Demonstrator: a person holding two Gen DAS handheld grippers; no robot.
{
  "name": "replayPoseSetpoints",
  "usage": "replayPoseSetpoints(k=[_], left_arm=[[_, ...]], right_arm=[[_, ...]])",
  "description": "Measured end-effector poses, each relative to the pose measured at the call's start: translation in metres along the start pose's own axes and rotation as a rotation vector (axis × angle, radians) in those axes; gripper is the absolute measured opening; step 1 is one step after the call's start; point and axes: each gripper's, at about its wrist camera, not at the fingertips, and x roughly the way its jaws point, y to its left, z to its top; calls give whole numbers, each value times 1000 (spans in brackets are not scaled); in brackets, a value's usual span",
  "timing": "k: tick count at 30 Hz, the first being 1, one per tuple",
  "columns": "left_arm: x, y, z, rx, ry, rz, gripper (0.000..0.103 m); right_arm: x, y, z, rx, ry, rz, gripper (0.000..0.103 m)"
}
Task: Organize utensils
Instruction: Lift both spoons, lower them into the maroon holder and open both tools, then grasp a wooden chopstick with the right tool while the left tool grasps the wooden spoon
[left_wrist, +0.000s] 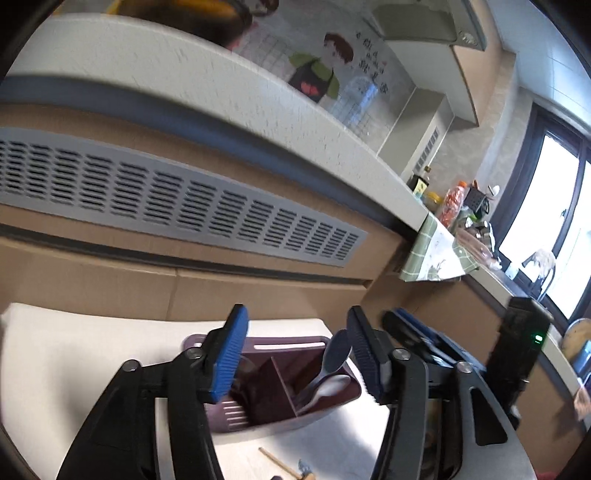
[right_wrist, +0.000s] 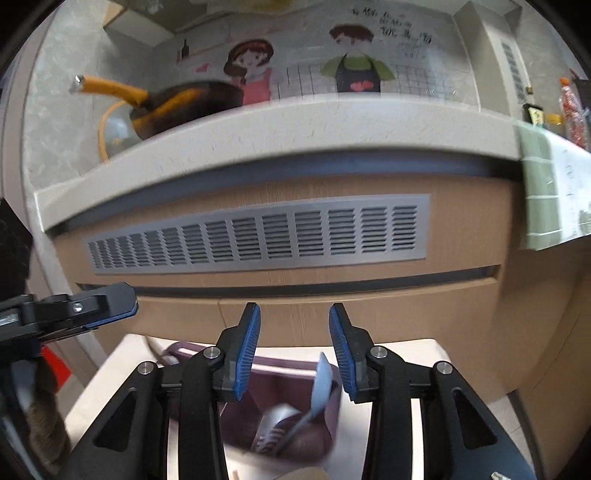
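A dark purple utensil caddy (left_wrist: 295, 354) with a centre divider stands on a white table (left_wrist: 74, 354). Its right compartment holds a grey-blue spoon (left_wrist: 337, 353) and a white spoon (left_wrist: 332, 384), both leaning. My left gripper (left_wrist: 297, 350) hovers just above and in front of the caddy, open, with nothing between its blue pads. In the right wrist view the caddy (right_wrist: 334, 406) lies below my right gripper (right_wrist: 295, 350), which is open and holds nothing; a light blue utensil (right_wrist: 321, 384) stands in the caddy beside blurred pale cutlery. Each gripper shows in the other's view: the right (left_wrist: 413, 332), the left (right_wrist: 96, 306).
A wooden stick (left_wrist: 277, 461) lies on the table near its front edge. Behind the table rises a brown cabinet front with a grey vent grille (right_wrist: 266, 236) under a pale counter edge. A dark pan with a yellow handle (right_wrist: 177, 107) sits on the counter. A green cloth (right_wrist: 546, 192) hangs at right.
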Motion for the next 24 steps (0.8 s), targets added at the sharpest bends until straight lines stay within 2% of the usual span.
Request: replayPoseSetpoints(k=[3,8,13,18,21,22,24], left_arm=[[-31,-3,-17,25,-43,73,71],[-56,-1,-64,49,38,190,72],[-77,6,-125,73,113,324,72],[-94,13,-162,106,187,367,72],[-95,21,-171,83,228,360,74],[-95,22,-173,70,236,352,74],[-96,28,-175,39,239,340,74]], right_arm=[[-30,5,-7,-46,3,-16,37],[-59,16,-53,-123,143,-14,37],[-55,32,-108,-210,289,-30,36],[-46,43,-147,-230,419,46,36],[-39,41,-160,-205,464,75,36],[-35,39,-163,-192,479,78,35],[-27,38,-168,-190,502,80,22]])
